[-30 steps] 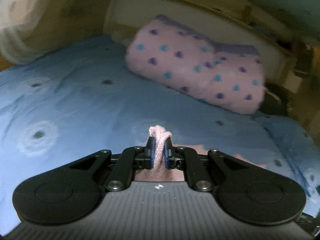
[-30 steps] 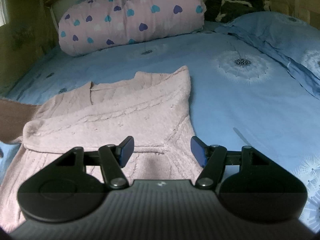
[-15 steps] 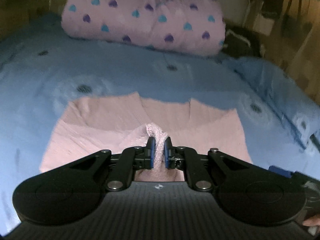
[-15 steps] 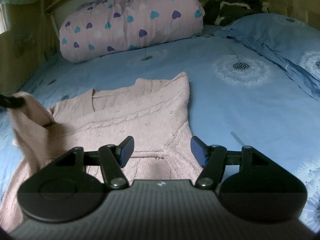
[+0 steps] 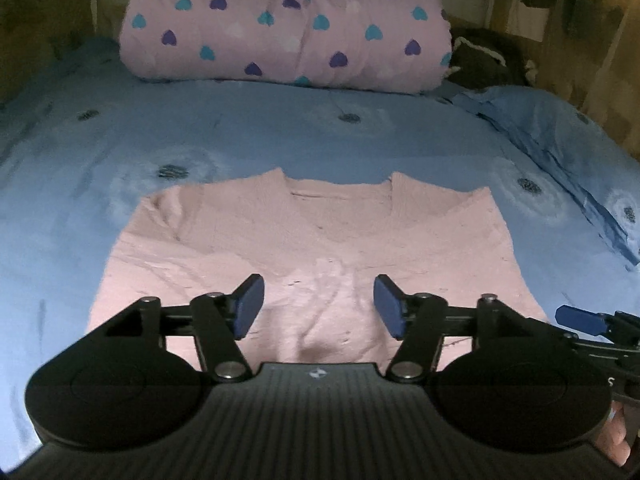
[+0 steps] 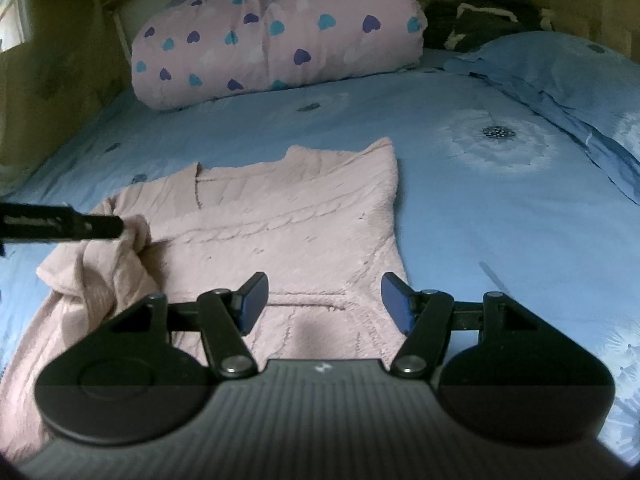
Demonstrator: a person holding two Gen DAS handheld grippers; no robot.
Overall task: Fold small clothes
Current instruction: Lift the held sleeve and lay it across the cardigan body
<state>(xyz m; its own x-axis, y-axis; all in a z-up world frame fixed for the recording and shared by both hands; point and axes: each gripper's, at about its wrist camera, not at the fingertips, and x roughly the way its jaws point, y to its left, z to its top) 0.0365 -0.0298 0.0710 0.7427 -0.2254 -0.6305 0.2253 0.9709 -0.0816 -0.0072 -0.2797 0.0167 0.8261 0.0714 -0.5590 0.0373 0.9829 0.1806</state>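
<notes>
Fingers (image 5: 248, 306) apart over pink sweater (image 5: 312, 236); heart-print quilt (image 5: 288, 24), perhaps rolled, beyond.

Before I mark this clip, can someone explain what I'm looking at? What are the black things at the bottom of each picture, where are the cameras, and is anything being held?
There is no robot. A person holds a pair of tongs in each hand, and a wide-angle camera on each looks forward along its two blue-padded fingers. The black shape at the bottom of each picture is the tool itself: the left tongs in one view, the right tongs in the other. Both are open and hold nothing. On the blue bedsheet lies a pink sweater, collar away from the cameras, with its left side bunched up next to the left tool's tip. At the head of the bed lies a rolled pink blanket with hearts.
</notes>
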